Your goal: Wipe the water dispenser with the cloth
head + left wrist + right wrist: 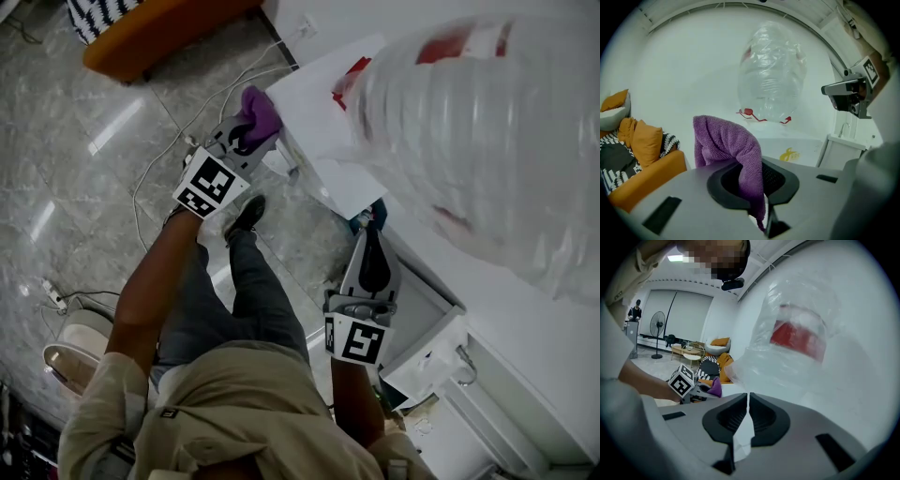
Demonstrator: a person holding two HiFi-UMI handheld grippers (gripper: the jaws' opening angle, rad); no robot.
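The water dispenser (323, 112) is white, with a large clear bottle (478, 141) wrapped in plastic on top. My left gripper (246, 139) is shut on a purple cloth (259, 114) and holds it at the dispenser's top left corner. In the left gripper view the cloth (729, 143) hangs folded over the jaws, with the bottle (771, 75) and the dispenser's front (797, 152) ahead. My right gripper (372, 232) is shut and empty, low in front of the dispenser's tap recess (422, 314). In the right gripper view its jaws (747, 397) meet below the bottle (797, 343).
An orange sofa (159, 37) stands on the marble floor at the far left. White cables (178, 141) and a power strip (52, 295) lie on the floor. A white round appliance (75, 347) sits behind me. A standing fan (657, 333) and a person (635, 310) are far off.
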